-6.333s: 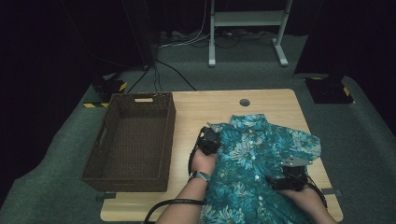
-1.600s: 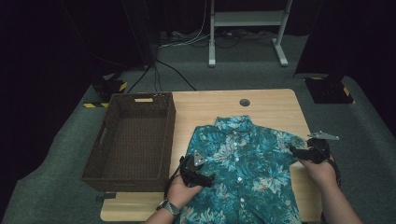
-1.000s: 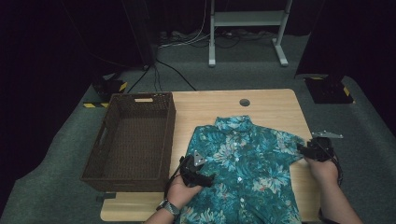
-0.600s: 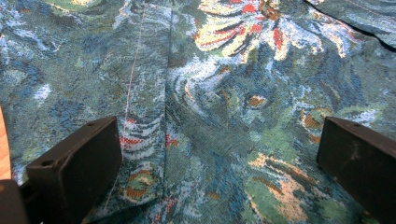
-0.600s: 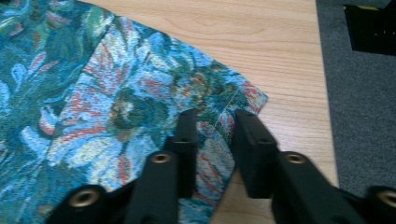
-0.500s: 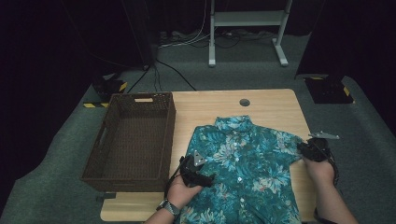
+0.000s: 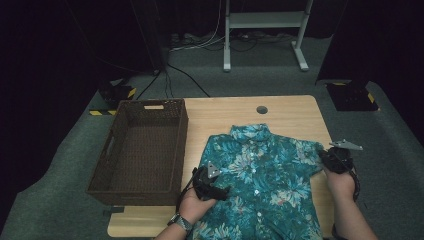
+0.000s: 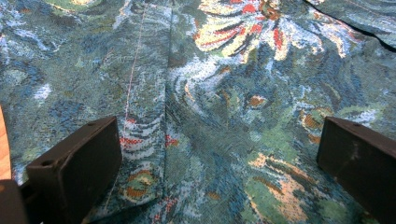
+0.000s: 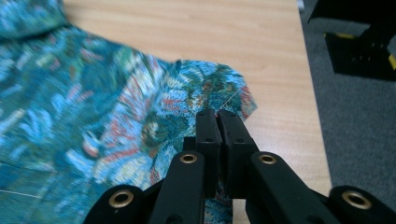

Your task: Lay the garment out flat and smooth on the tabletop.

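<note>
Fingers [image 9: 219, 122] of the right gripper [image 7: 334, 159], just closed on the shirt's [image 7: 265, 185] sleeve [image 9: 205, 88] edge, could slip off thin fabric when pulled, while the left gripper [image 8: 219, 154] stays wide open.

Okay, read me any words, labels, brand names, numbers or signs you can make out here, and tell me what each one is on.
There is no readable text.
Shirt: a leaf and flower print, with no lettering.
Basket: plain weave, with no label.
Table: bare wood with a round hole, and no marks.
Black boxes on the floor: yellow and black hazard stripes, a sign without words.
</note>
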Available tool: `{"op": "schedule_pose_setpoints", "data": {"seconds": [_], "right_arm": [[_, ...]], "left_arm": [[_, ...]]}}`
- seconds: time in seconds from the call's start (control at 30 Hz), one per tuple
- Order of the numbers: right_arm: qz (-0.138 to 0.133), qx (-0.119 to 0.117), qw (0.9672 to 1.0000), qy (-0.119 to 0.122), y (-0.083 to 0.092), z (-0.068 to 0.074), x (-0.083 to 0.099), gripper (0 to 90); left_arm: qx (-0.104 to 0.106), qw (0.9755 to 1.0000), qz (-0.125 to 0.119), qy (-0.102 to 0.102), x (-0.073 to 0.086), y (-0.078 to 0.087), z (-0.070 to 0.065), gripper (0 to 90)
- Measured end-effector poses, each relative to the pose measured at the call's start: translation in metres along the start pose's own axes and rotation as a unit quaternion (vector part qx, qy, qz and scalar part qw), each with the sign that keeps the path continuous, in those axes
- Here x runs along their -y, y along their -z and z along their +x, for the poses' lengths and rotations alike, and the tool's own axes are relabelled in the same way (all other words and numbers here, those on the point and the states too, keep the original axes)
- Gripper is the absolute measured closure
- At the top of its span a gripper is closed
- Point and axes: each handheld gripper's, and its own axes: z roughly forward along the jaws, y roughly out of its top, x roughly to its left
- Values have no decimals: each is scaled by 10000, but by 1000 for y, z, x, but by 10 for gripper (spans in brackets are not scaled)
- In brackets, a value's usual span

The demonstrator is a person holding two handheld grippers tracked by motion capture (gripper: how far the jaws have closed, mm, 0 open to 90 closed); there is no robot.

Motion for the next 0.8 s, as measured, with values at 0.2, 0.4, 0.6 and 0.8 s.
{"op": "schedule_pose_setpoints", "data": {"seconds": [0.2,0.4,0.6,0.8], "right_arm": [[-214,13,9997,72,14,8,-10,870],[-332,-17,9993,180,24,19,-19,870],[-349,-37,9989,318,29,32,-26,869],[-255,-69,9988,419,26,44,-27,868]], "left_arm": [[-8,10000,3,-2,0,0,0,0],[-11,10000,5,0,0,0,0,0],[-12,10000,2,6,0,0,0,0],[-11,10000,-1,4,0,0,0,0]]}}
